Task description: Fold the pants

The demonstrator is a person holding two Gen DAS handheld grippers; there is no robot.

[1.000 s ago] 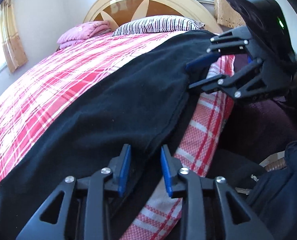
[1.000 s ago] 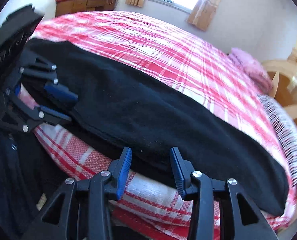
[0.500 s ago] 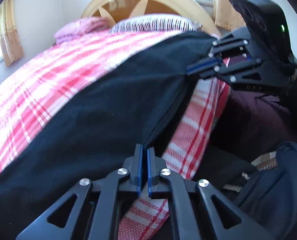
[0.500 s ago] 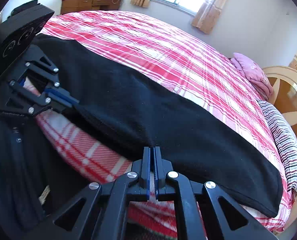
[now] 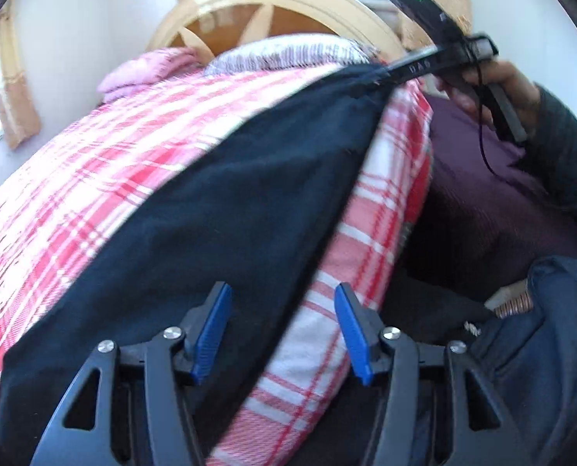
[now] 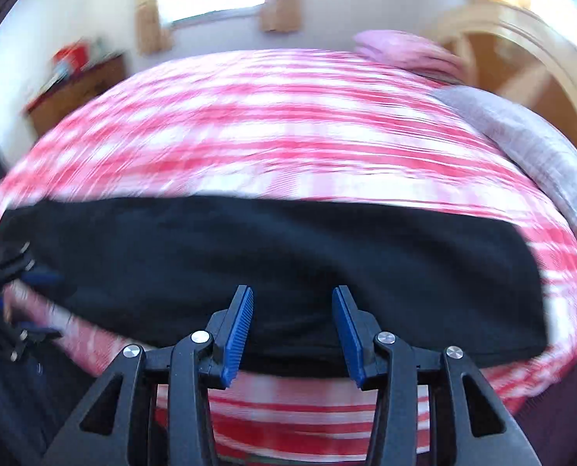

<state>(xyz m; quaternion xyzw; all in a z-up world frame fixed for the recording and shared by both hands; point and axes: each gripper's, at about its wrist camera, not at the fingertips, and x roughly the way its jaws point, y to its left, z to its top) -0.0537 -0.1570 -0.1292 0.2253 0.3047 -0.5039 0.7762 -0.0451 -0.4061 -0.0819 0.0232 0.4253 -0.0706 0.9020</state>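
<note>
Left wrist view: left gripper point(image 5: 282, 334) jaws opening, pads apart over the near edge of the black pants point(image 5: 226, 209), not pressing the cloth. Pants lie in a long strip along the edge of the red plaid bed point(image 5: 94, 178) — the right gripper point(image 5: 370, 81), held by a hand point(image 5: 494, 85), sits at their far end.

Right wrist view, blurred: right gripper jaws opening — pants edge between pads, not pinched.

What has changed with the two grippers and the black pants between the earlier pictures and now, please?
Both grippers had pinched the near edge of the pants half a second ago and have let go. The left gripper and the right gripper are opening, pads off the cloth. The right one swung sideways and rolled. The pants remain folded lengthwise on the plaid bedspread.
</note>
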